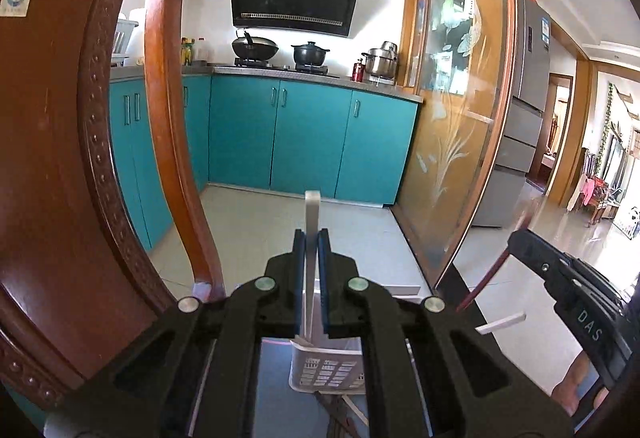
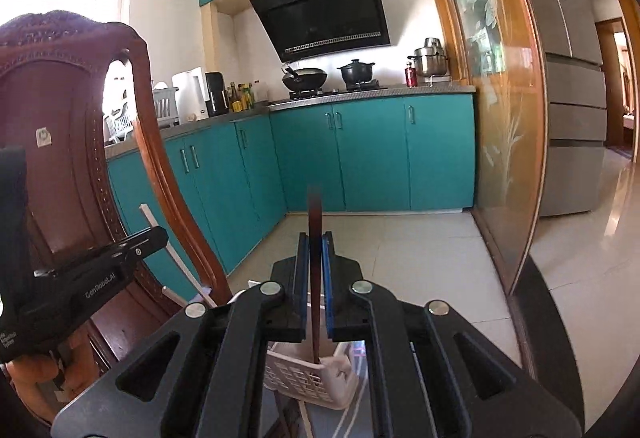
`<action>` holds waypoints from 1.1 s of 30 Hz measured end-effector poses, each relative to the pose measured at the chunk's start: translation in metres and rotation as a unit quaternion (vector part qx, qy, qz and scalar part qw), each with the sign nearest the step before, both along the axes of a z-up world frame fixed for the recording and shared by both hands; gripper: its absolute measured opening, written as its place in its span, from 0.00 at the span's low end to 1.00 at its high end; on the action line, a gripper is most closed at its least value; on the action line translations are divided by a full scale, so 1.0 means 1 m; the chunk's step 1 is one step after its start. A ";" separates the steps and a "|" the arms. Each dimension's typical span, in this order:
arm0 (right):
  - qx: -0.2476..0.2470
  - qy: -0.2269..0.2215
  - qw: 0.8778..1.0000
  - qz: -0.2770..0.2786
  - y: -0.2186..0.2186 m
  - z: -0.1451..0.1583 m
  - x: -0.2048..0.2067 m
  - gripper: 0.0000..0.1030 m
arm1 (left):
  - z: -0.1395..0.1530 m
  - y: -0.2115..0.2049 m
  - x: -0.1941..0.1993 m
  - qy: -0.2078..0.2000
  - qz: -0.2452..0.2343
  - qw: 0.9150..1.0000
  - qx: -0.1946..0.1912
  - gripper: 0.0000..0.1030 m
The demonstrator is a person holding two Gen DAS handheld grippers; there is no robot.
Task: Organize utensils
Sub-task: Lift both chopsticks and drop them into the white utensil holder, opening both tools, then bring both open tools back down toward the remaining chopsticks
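White chopstick [image 1: 312,222] and dark chopstick [image 2: 314,214], each being pinched by a hand-held gripper [image 1: 312,250], are risking missing the basket [image 2: 296,378] if tilted.

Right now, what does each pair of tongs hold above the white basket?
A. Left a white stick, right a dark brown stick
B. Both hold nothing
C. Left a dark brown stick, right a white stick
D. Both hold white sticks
A: the left tongs are shut on a white stick, the right tongs on a dark brown stick, above the white basket.
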State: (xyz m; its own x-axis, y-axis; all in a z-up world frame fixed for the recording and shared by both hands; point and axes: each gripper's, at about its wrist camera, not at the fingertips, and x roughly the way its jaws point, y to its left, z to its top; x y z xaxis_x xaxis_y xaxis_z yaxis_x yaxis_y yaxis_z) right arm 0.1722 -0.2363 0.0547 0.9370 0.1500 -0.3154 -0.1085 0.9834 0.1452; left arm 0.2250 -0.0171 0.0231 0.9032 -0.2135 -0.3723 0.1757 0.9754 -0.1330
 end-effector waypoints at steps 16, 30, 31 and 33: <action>-0.086 0.108 0.967 0.213 0.054 -0.070 -0.043 0.21 | 0.002 0.016 -0.041 -0.039 -0.008 0.999 -0.012 0.07; -0.073 0.391 0.903 0.160 0.056 -0.223 0.022 0.20 | -0.138 -0.004 -0.010 0.178 -0.066 0.979 0.072 0.24; -0.065 0.394 0.902 0.161 0.054 -0.223 0.023 0.13 | -0.143 -0.006 -0.008 0.185 -0.067 0.977 0.081 0.26; -0.044 0.400 0.901 0.159 0.049 -0.224 0.027 0.09 | -0.154 -0.010 -0.006 0.201 -0.065 0.972 0.099 0.27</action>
State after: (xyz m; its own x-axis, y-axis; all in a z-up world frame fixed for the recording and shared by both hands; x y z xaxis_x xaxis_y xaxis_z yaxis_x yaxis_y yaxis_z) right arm 0.1990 -0.1874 -0.1697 0.3177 0.3124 -0.8953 -0.2813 0.9327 0.2256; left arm 0.2185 -0.0270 -0.1312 0.6464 -0.2034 -0.7354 0.2713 0.9621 -0.0277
